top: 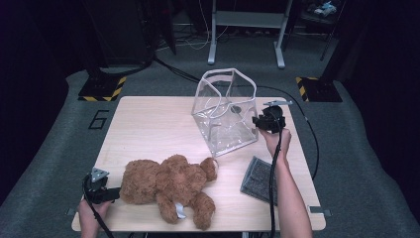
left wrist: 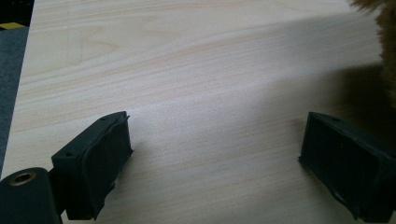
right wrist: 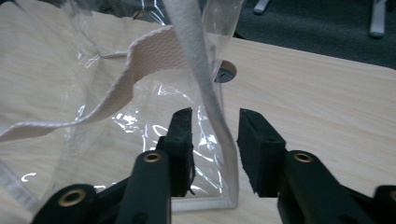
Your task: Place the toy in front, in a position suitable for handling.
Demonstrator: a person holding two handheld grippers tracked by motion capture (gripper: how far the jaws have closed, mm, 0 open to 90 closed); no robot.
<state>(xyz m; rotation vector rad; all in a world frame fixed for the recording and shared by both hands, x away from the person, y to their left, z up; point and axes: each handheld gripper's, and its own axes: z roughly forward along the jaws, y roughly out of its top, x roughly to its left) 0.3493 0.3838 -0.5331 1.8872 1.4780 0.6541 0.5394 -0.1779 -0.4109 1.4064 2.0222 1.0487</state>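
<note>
High view: a clear plastic bag (top: 225, 113) with white webbing trim stands tilted near the table's (top: 148, 124) far edge, right of centre, and the right gripper (top: 258, 122) is at its right side. In the right gripper view the jaws are partly closed around the bag's edge seam, gaps visible, not pressing. The left gripper (top: 118, 194) rests wide open and empty at the near left corner, just beside a brown teddy bear (top: 171, 186).

A clear plastic bag (top: 225, 111) with white webbing trim stands open and tilted on the tabletop (top: 148, 129), empty.
</note>
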